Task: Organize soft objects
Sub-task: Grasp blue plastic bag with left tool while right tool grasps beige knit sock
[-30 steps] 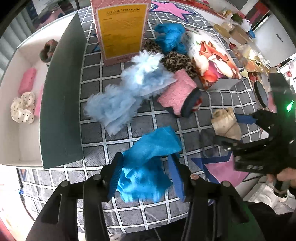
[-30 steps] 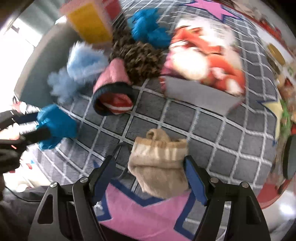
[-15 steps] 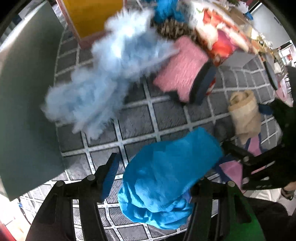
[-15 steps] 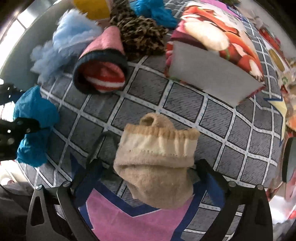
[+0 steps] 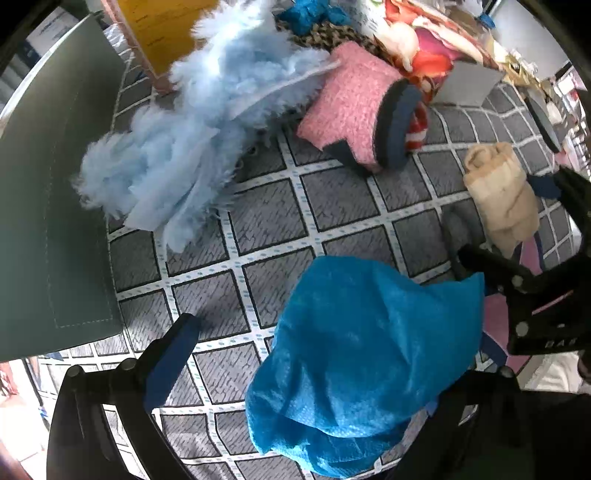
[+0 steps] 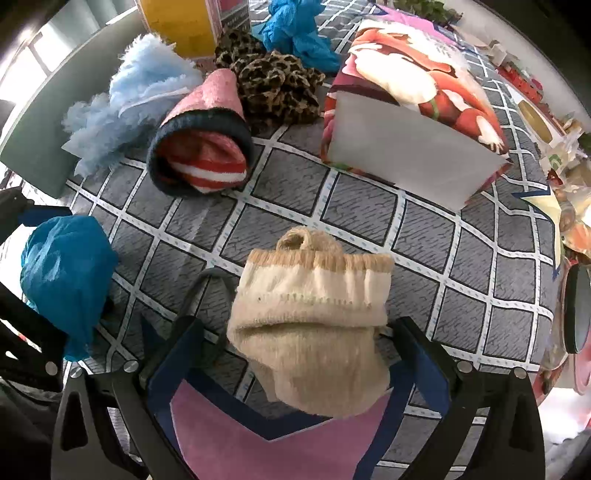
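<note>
My left gripper (image 5: 306, 373) is open; a crumpled bright blue cloth (image 5: 362, 343) lies between its fingers on the grey checked mat, against the right finger, apart from the left one. It also shows in the right wrist view (image 6: 64, 277). My right gripper (image 6: 299, 358) is open around a rolled beige sock (image 6: 314, 325), which also shows in the left wrist view (image 5: 502, 195). Behind lie a pink sock roll with a dark cuff (image 6: 201, 144), a fluffy light blue piece (image 5: 199, 122), a leopard-print cloth (image 6: 273, 81) and another blue cloth (image 6: 295, 31).
A dark green box flap (image 5: 48, 206) stands at the left. A pink and yellow carton (image 6: 184, 26) stands at the back. A box with a cartoon print (image 6: 413, 110) stands at the right back. The mat's (image 6: 369, 210) edge is near me.
The left gripper's jaws have opened from around the blue cloth, which now sits loose on the mat. The right gripper has also widened around the beige sock. Both have moved lower and closer.
</note>
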Demonstrator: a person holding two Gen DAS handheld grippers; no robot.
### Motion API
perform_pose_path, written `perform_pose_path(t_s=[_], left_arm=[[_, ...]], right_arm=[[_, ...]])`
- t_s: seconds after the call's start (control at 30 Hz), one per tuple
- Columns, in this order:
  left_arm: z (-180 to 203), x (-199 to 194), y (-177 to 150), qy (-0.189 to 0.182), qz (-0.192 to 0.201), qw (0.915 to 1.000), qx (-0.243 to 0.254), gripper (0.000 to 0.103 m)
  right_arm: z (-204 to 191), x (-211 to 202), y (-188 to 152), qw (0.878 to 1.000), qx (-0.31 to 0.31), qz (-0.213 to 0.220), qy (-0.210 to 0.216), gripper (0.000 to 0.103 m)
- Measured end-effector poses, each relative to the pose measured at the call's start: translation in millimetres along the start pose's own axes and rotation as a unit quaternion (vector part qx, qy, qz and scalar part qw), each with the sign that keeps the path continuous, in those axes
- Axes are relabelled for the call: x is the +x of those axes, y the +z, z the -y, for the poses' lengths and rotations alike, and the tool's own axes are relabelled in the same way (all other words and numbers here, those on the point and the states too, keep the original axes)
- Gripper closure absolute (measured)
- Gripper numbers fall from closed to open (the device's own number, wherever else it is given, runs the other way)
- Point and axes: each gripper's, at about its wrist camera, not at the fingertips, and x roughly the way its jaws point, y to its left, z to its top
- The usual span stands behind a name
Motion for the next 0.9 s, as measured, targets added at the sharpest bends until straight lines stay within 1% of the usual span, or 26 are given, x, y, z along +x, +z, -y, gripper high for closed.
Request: perform_pose_path(t_s=[0.03, 0.07, 0.13, 0.23, 0.33, 0.4, 0.47, 0.53, 0.63, 0.7, 0.73, 0.77, 0.8, 0.83, 0.87, 0.9], left_arm=[[-8.9, -4.2, -4.7, -0.002, 0.008, 1.0, -0.002, 0.003], [-10.2, -6.3, -7.0, -0.007, 0.019, 0.9998, -0.006, 0.005], [-25.1, -13.5, -16.3, -0.015, 0.033, 0.9993, -0.011, 0.008], [-26.2, -19.7, -32.0, -0.013, 0.042, 0.999, -0.001, 0.014], [-26.3, -22.5, -35.6, -0.016, 0.04, 0.999, 0.008, 0.017], [-26.2, -25.0, -33.8, -0.03, 0.037, 0.9989, -0.003, 0.018], [-28.1, -26.7, -29.7, -0.045, 0.036, 0.998, -0.023, 0.018], [-31.8, -25.9, -26.1, -0.042, 0.039, 0.9979, -0.031, 0.018], [-26.0, -26.4, -27.9, -0.023, 0.035, 0.9991, -0.008, 0.019], [-19.8, -27.2, -28.9, -0.001, 0.039, 0.9992, 0.009, 0.034], [-19.5, -28.9, -30.2, 0.0, 0.038, 0.9991, 0.019, 0.037], [-16.7, -31.4, -29.9, 0.0, 0.036, 0.9989, 0.028, 0.047], [-11.6, -33.9, -28.4, -0.001, 0.034, 0.9987, 0.037, 0.06], [-8.7, -35.6, -26.6, -0.002, 0.03, 0.9985, 0.046, 0.069], [-7.6, -36.2, -23.5, -0.001, 0.026, 0.9982, 0.053, 0.086], [-2.7, -35.2, -19.7, -0.001, 0.021, 0.9981, 0.057, 0.088]], right_arm=[[0.3, 0.0, 1.3, 1.0, -0.002, 0.006, 0.0, 0.0], [-3.4, -2.3, -6.7, 1.0, -0.003, 0.008, 0.0, 0.0], [-3.7, -3.0, -5.0, 1.0, -0.003, 0.008, -0.001, 0.0], [-4.1, -5.2, -10.0, 1.0, 0.009, 0.011, -0.007, 0.0], [-3.3, -8.3, -12.6, 0.999, 0.03, -0.003, -0.009, 0.0], [-3.8, -6.6, -11.4, 0.999, 0.038, -0.021, -0.011, 0.0], [-1.2, -3.1, -2.3, 0.999, 0.039, -0.035, -0.008, 0.0], [0.0, -0.7, 1.2, 0.998, 0.04, -0.04, -0.007, 0.0], [1.7, 0.3, 6.0, 0.998, 0.046, -0.03, -0.007, 0.0], [3.3, -0.2, 13.3, 0.999, 0.04, -0.032, -0.003, 0.0], [3.2, 0.2, 17.1, 0.999, 0.033, -0.033, 0.001, 0.0], [1.6, 0.7, 18.6, 0.999, 0.026, -0.031, 0.006, 0.0], [-2.6, 1.9, 18.3, 0.999, 0.009, -0.035, 0.001, 0.0], [-4.1, 3.3, 21.9, 1.0, -0.002, -0.03, 0.002, 0.001], [-7.5, 2.6, 22.2, 0.999, -0.012, -0.032, 0.002, 0.002], [-9.6, 0.4, 23.9, 0.999, -0.023, -0.032, 0.006, 0.009]])
